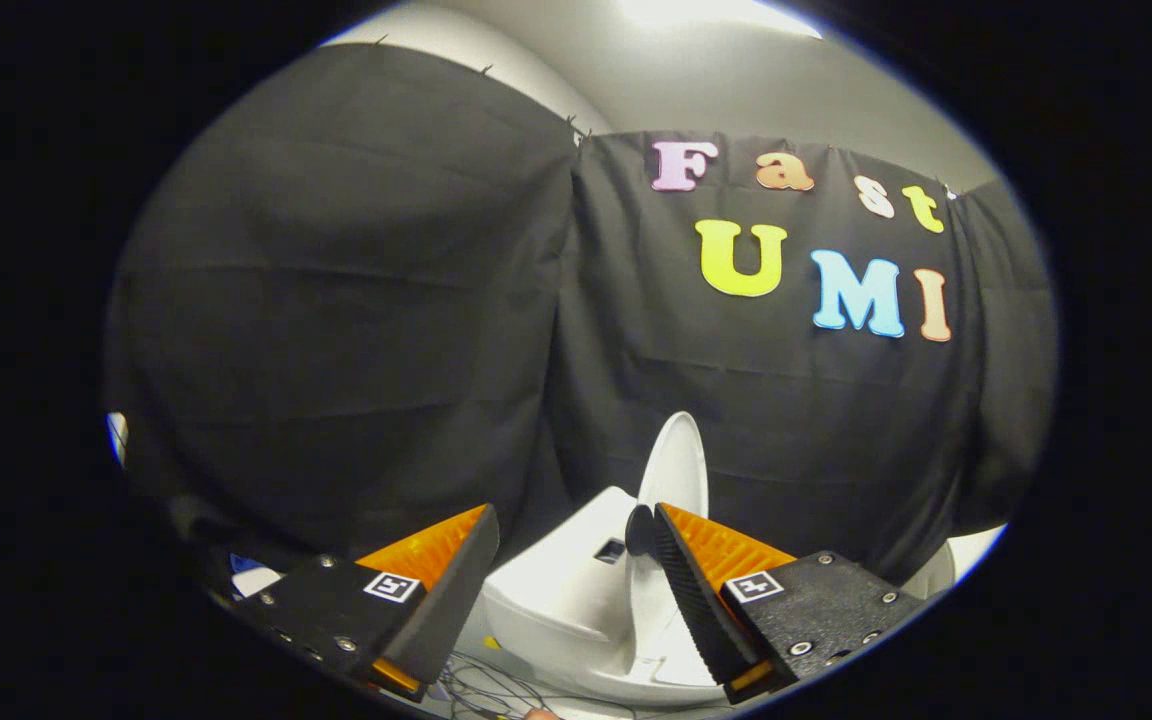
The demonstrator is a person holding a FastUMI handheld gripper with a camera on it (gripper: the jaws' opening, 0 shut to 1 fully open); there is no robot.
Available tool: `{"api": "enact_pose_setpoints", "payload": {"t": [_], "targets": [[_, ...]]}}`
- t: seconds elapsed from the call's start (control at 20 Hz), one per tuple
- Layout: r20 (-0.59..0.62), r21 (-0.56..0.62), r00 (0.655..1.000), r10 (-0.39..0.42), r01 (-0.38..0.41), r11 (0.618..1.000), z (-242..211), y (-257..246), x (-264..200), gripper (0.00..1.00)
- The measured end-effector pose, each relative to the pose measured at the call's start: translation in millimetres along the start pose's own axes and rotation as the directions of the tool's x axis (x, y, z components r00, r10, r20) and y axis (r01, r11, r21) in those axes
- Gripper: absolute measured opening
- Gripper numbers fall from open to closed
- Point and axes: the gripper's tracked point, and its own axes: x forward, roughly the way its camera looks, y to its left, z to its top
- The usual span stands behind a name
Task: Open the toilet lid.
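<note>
Far behind everything hangs the black cloth wall. Near it stands the white toilet, seen between my fingers and just beyond them. Its lid stands upright, raised off the bowl, just left of my right fingertip. My gripper is spread wide, holding nothing. Thin cables lie below, near me.

the toilet sits just ahead of the gripper, between its parted fingers; its lid stands upright at the far side, against the cloth wall.
</note>
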Motion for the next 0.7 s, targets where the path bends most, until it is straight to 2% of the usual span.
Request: {"api": "enact_pose_setpoints", "payload": {"t": [0.15, 0.4, 0.55, 0.7], "targets": [[0.070, 0.015, 0.996, -0.060, 0.059, 0.998, 23.5, -61.5, -32.9, 0.95], [0.113, 0.064, 0.965, -0.235, 0.229, 0.971, 23.7, -189.2, -80.7, 0.95], [0.100, 0.093, 0.934, -0.343, 0.334, 0.938, 14.4, -263.0, -109.4, 0.95], [0.071, 0.075, 0.879, -0.472, 0.467, 0.881, -2.7, -336.6, -139.4, 0.95]]}}
